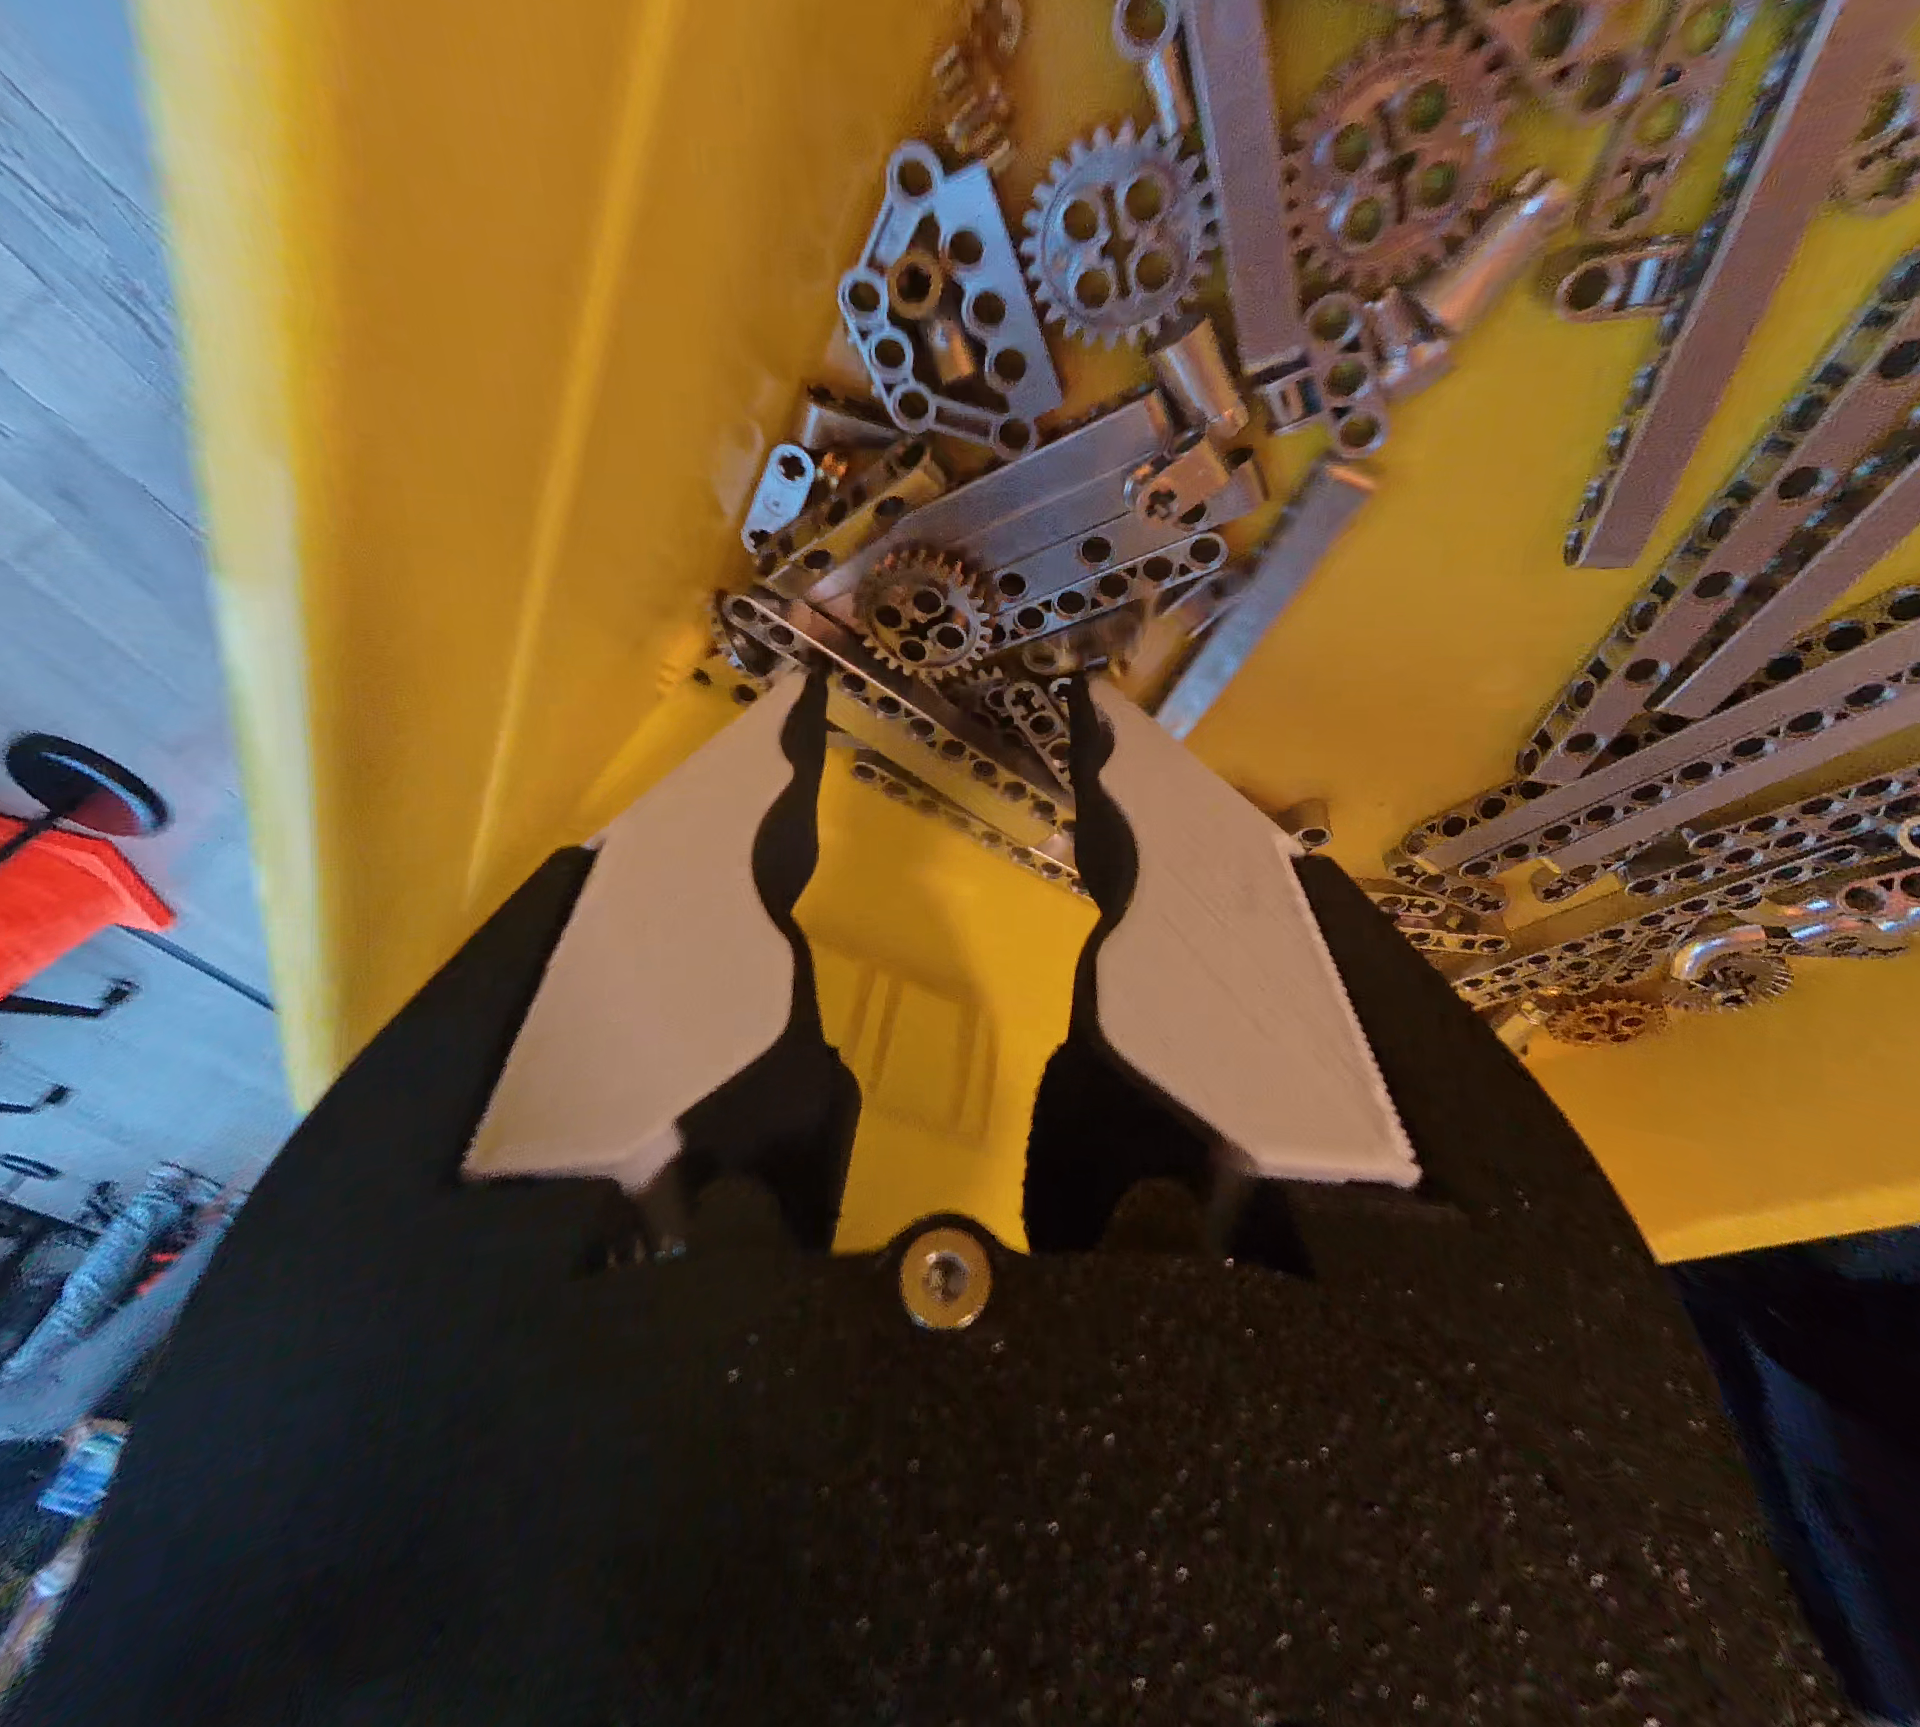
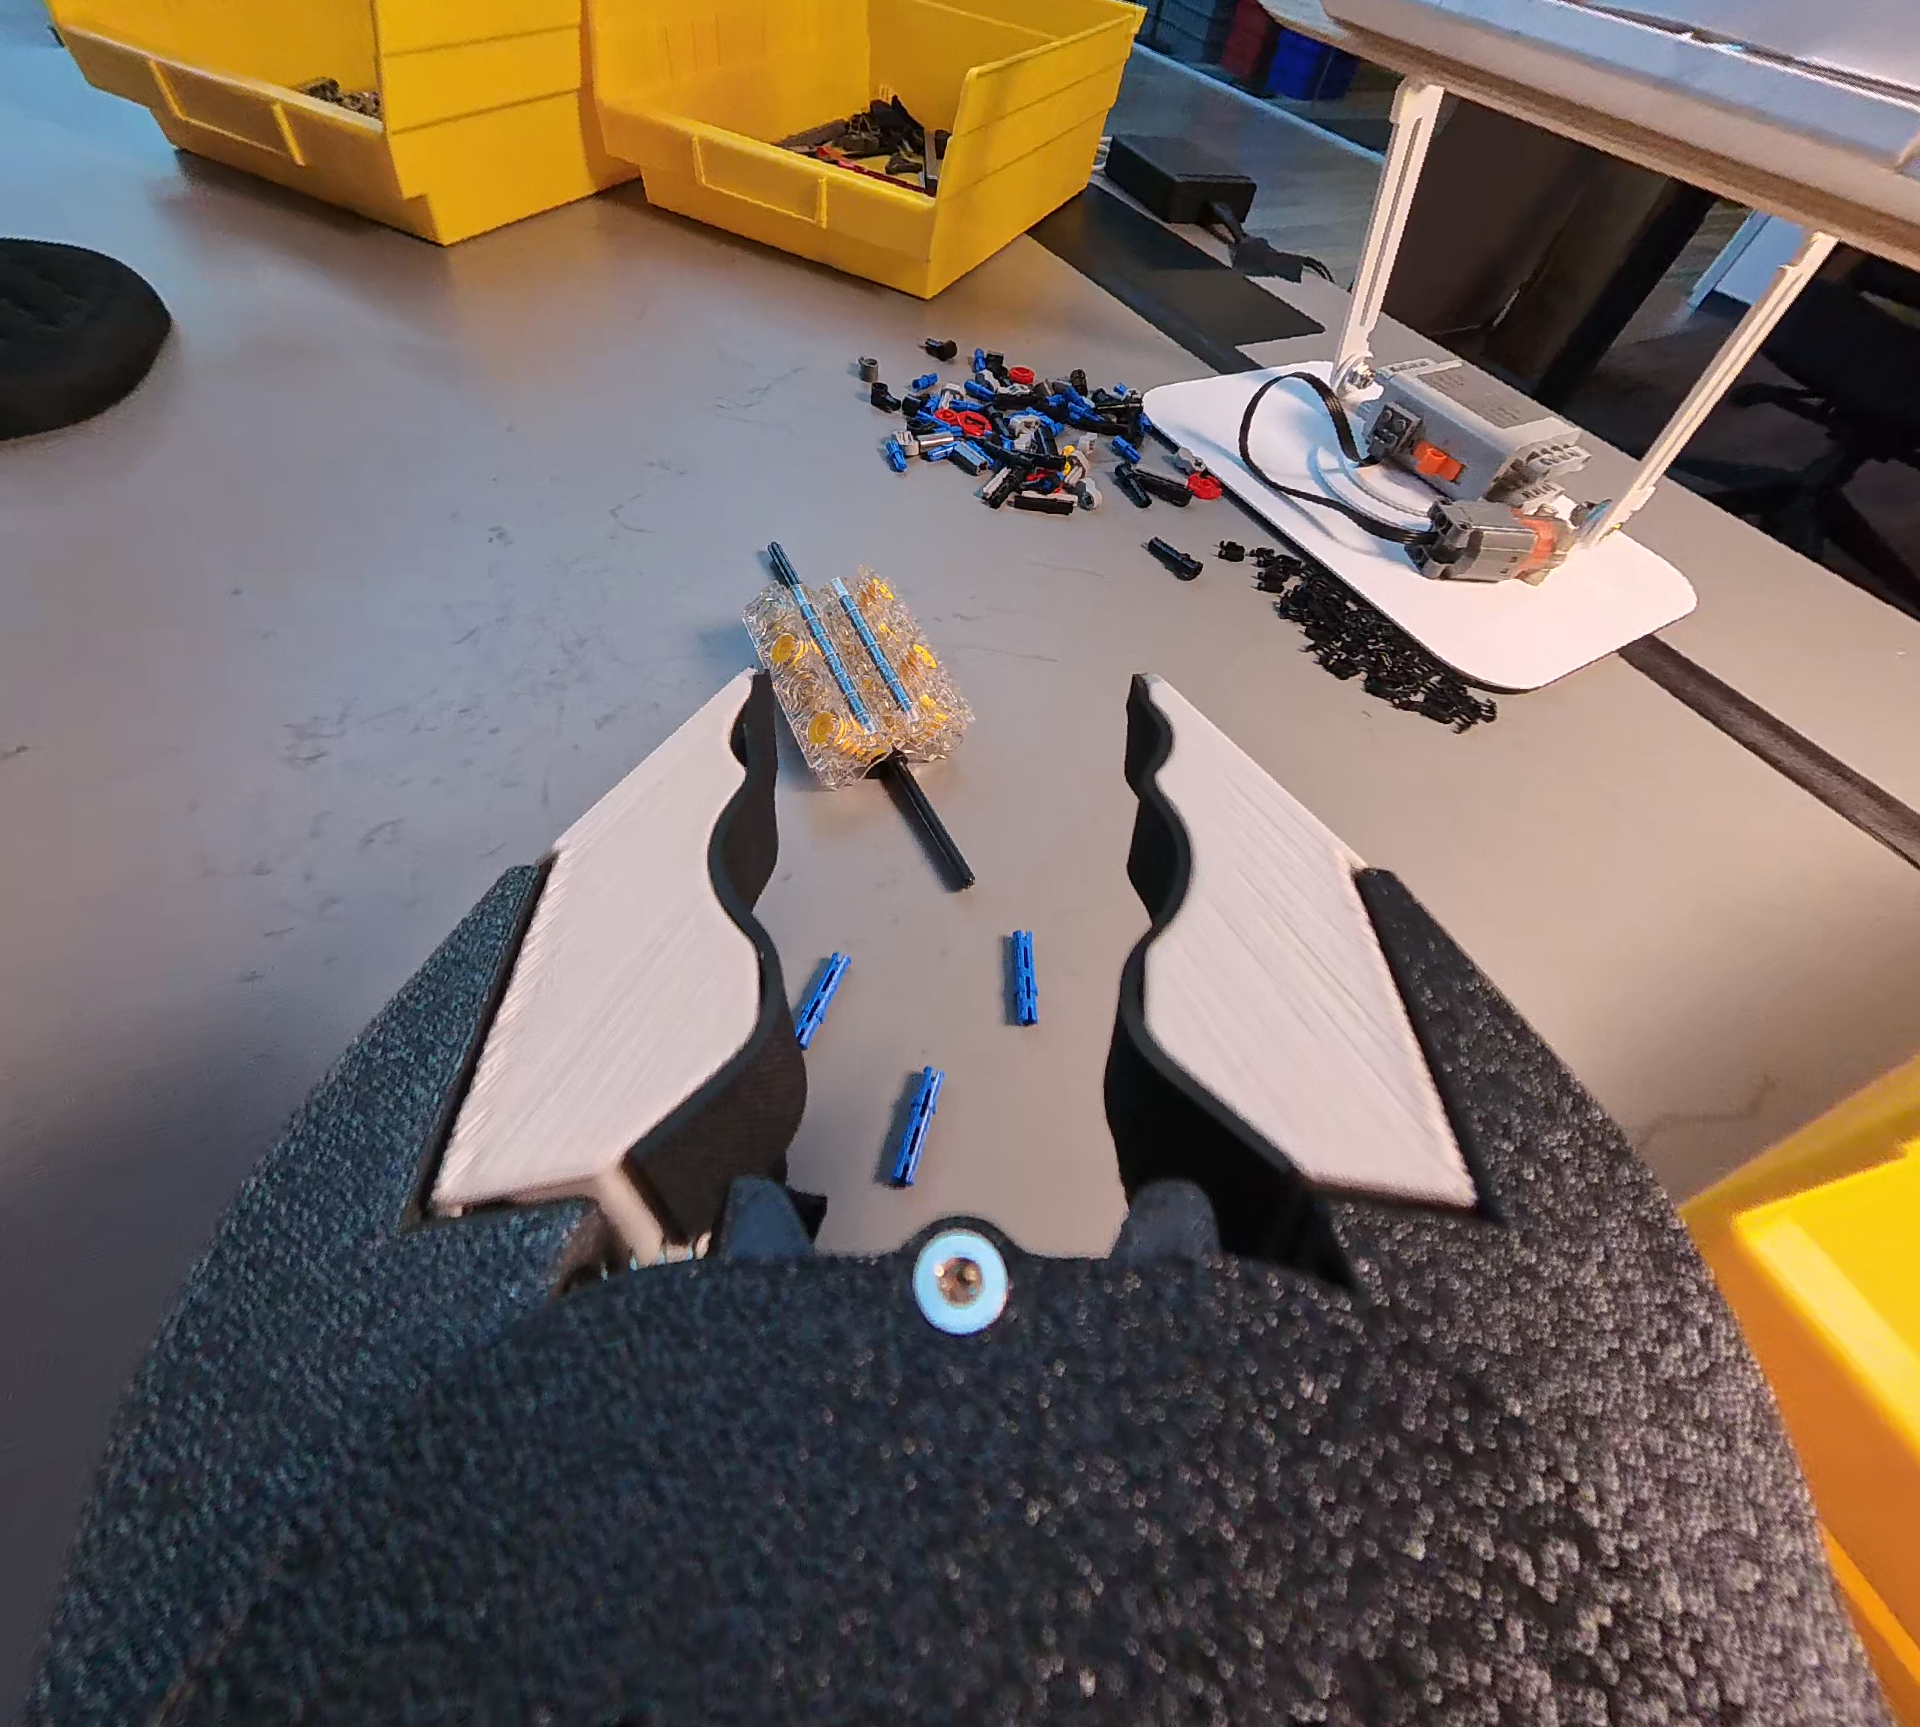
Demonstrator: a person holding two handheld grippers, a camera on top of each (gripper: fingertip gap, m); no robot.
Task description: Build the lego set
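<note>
Spread wide, the left gripper (image 1: 943, 685) noses into a yellow bin (image 1: 468, 327), tips just at a small grey gear (image 1: 925, 609) on piled grey beams (image 1: 1039, 534) at twelve o'clock. Right gripper (image 2: 945, 711) hovers equally spread over the table (image 2: 416, 586), three blue pins (image 2: 1023, 976) between its fingers and a clear block on a black axle (image 2: 857, 680) at eleven o'clock.

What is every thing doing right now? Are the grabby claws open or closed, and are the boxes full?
Left gripper: open, tips at the pile of grey holed beams and gears.
Yellow plastic bin: open, grey beams and gears inside.
Right gripper: open, holding nothing.
Clear block with yellow discs: lying flat, black rod through it.
Three blue pins: lying loose, apart.
Two yellow bins: open, few parts inside.
</note>
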